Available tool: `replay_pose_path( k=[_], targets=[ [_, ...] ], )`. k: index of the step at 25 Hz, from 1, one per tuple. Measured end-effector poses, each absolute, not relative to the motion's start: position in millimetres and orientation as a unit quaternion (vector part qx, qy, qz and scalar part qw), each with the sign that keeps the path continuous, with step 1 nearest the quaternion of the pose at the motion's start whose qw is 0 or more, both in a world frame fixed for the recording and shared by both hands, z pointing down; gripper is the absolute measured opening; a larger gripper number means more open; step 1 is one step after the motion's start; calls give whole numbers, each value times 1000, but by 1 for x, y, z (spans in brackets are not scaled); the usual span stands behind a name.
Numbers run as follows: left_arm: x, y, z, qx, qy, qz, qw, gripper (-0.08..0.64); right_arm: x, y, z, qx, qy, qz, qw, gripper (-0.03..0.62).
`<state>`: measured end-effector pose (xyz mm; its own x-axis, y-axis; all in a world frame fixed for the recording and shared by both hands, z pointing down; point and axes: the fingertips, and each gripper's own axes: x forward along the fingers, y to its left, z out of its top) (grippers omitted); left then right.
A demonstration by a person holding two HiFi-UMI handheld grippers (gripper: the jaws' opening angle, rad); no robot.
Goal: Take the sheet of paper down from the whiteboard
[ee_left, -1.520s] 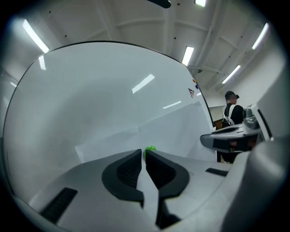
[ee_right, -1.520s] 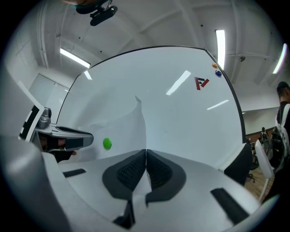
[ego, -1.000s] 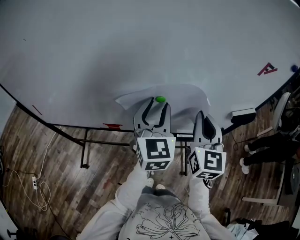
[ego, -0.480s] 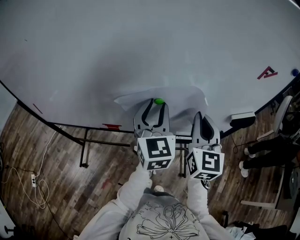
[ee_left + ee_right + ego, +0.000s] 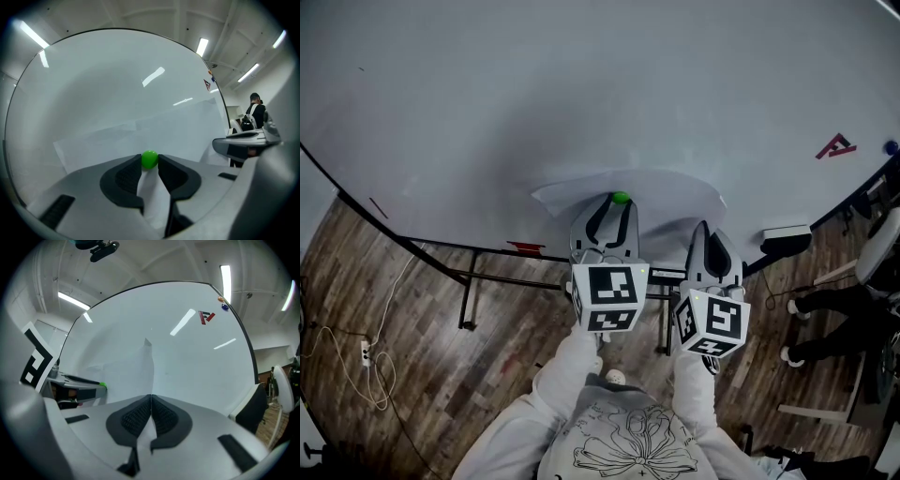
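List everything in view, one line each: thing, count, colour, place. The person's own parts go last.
whiteboard: one, white, fills the upper view
sheet of paper: one, white, low on the whiteboard
magnet: one, green, on the sheet of paper
red mark: one, red, whiteboard's right
floor: wood, brown, below
cable: one, white, floor at left
bystander's legs: dark trousers, right edge
left gripper: grey, jaws have just been closing, pads on the magnet
right gripper: grey, shut on the sheet of paper
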<state>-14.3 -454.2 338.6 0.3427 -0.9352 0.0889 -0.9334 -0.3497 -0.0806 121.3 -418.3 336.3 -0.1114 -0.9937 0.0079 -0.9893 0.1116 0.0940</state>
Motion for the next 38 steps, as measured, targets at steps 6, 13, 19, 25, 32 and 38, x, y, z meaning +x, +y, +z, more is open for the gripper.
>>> replay_pose_path(
  k=[6, 13, 19, 25, 32, 38],
  targets=[
    [-31, -445, 324, -812, 582, -41, 10, 107, 139, -411, 331, 682, -730, -32, 35, 3],
    [-44, -442, 315, -803, 594, -41, 17, 107, 163, -399, 329, 700, -712, -29, 33, 3],
    [-53, -449, 312, -798, 602, -39, 16, 109, 172, -389, 329, 709, -703, -33, 40, 3],
    [-51, -454, 312, -793, 608, -44, 17, 110, 178, -382, 328, 714, -698, -32, 42, 3],
    [-51, -454, 313, -790, 612, -37, 24, 115, 177, -377, 326, 710, -701, -38, 46, 3],
    [-56, -436, 313, -795, 605, -27, 17, 114, 178, -371, 316, 710, -701, -44, 42, 3]
  ],
)
